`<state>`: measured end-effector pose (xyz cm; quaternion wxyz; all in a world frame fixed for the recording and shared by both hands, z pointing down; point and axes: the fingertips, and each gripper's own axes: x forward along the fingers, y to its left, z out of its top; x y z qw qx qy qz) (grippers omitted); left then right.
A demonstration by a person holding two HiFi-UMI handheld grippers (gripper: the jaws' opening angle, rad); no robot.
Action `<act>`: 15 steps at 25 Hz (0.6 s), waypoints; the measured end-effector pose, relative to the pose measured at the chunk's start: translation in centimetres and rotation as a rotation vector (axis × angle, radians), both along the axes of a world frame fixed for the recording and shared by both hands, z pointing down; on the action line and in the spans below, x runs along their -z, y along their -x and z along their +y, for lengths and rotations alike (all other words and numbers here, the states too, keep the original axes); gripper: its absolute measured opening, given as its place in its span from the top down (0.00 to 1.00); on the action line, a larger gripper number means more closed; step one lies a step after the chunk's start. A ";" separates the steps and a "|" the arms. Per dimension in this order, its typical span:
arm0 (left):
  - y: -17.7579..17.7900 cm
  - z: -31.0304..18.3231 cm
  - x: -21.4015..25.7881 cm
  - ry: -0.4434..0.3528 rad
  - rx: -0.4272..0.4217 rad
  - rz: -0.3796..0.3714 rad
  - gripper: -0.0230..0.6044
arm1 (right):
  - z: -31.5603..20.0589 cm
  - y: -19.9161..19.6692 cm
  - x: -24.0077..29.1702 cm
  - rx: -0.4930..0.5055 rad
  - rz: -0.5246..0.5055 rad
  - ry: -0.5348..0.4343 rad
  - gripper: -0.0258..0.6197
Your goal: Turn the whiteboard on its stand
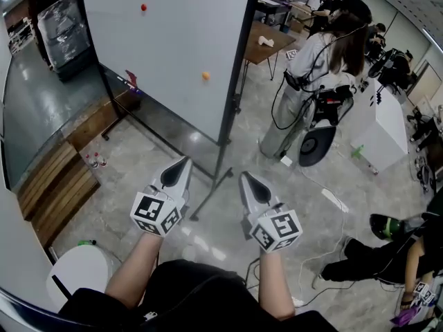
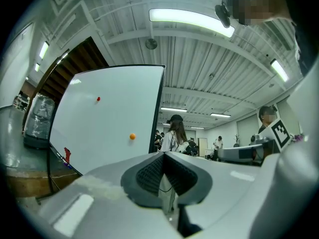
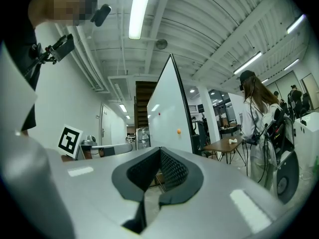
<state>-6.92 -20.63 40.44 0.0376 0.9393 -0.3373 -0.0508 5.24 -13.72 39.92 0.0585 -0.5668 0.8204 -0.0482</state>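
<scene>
The person holds both forearms out ahead, side by side and level. The left gripper (image 1: 185, 160) and the right gripper (image 1: 244, 177) point forward toward the whiteboard (image 1: 173, 40). Each gripper's jaws are closed together with nothing between them, and neither touches the board. The whiteboard stands upright on its black stand (image 1: 231, 109) just beyond the gripper tips. A red magnet (image 1: 143, 7) and an orange magnet (image 1: 205, 76) sit on its face. Another person (image 1: 322, 68) stands to the right of it.
</scene>
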 end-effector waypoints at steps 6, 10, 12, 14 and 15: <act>0.4 -3.2 -0.3 0.003 -0.036 0.002 0.96 | -2.8 0.5 -0.1 -0.028 0.032 0.005 0.95; 0.4 -4.9 -0.6 0.000 -0.058 0.001 0.96 | -4.0 0.6 -0.8 -0.050 0.042 0.017 0.95; 0.2 -5.5 -0.9 0.003 -0.068 -0.002 0.96 | -4.5 0.6 -1.1 -0.058 0.044 0.023 0.95; 0.1 -5.9 -1.0 0.004 -0.082 -0.006 0.96 | -5.0 0.7 -1.2 -0.065 0.037 0.027 0.95; 0.0 -6.1 -1.0 0.004 -0.089 -0.007 0.96 | -5.3 0.7 -1.2 -0.069 0.034 0.027 0.95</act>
